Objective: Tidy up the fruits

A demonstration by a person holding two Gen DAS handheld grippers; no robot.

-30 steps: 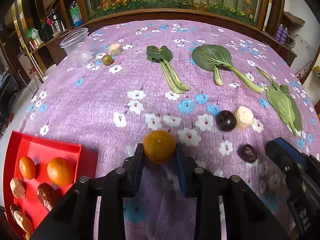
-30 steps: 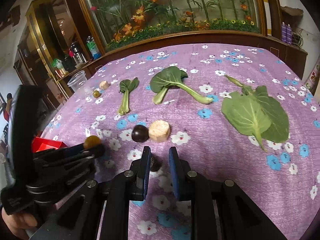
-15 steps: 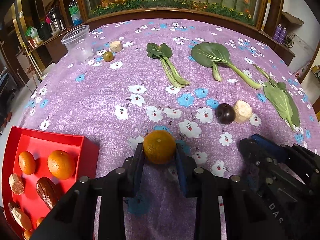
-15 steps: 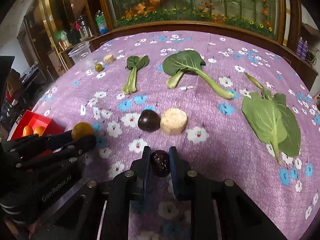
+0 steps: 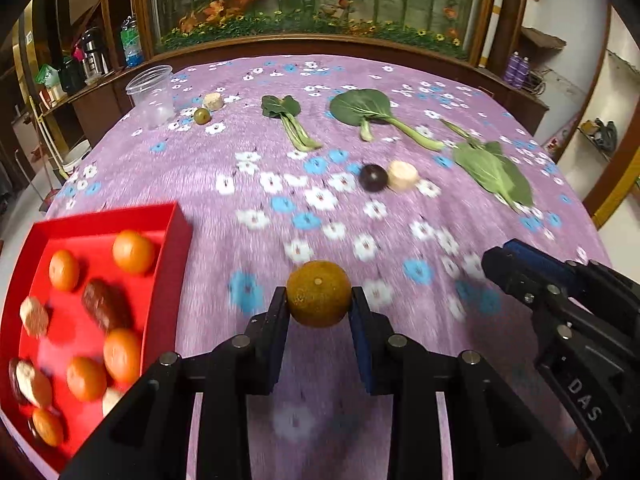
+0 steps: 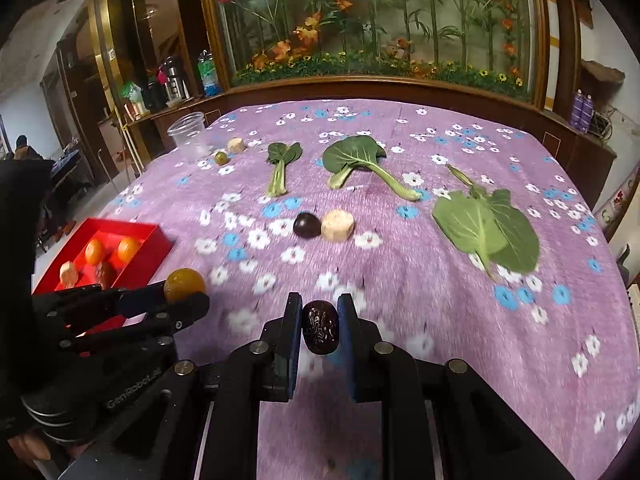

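Dim, warm indoor light; the glass planter [image 6: 376, 20] at the back is brightest, possibly lit from within. Motion blur smears the near tablecloth [image 5: 400, 248] and red tray [image 5: 176, 220]. Fisheye curvature bends the edges, and black vignetting fills the corners.

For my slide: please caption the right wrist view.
Right tongs grip a dark date; left tongs carry an orange.

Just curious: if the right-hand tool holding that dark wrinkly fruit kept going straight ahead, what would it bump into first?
Probably the dark round fruit beside the pale chunk, lying on the purple cloth almost straight ahead of the right tool and its date. Depth is unclear.
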